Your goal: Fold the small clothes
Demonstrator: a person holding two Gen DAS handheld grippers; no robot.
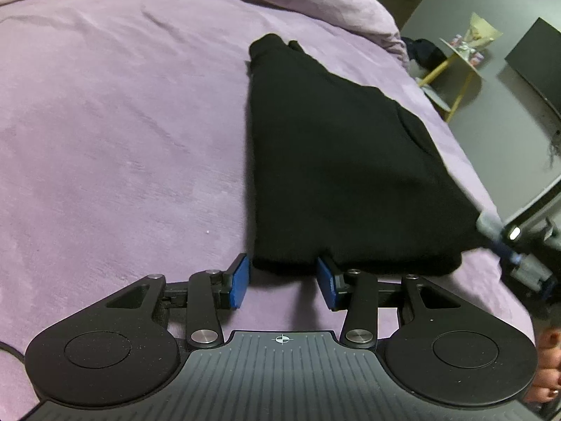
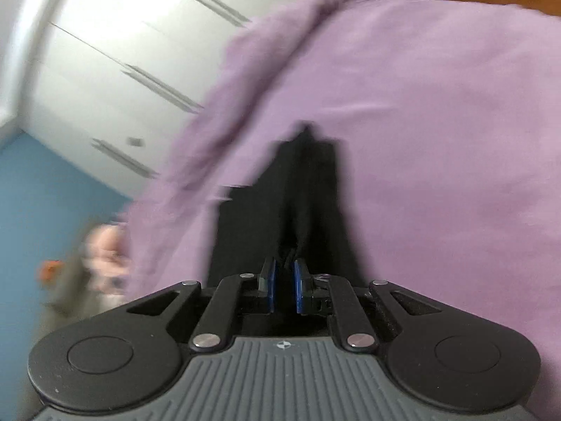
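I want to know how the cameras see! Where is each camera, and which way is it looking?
Left wrist: on the left gripper, looking down at the black garment on the purple bed cover; the other gripper shows at right.
Right wrist: on the right gripper, tilted, pinching the garment; white wardrobe behind.
Shared: garment and bed cover.

The left gripper (image 1: 283,282) is pointing steeply downward with its blue pads standing well apart, nothing pressed between them. The right gripper (image 2: 284,286), blurred, is tilting down more gently, its pads apparently pinching a fold of black cloth (image 2: 298,210).
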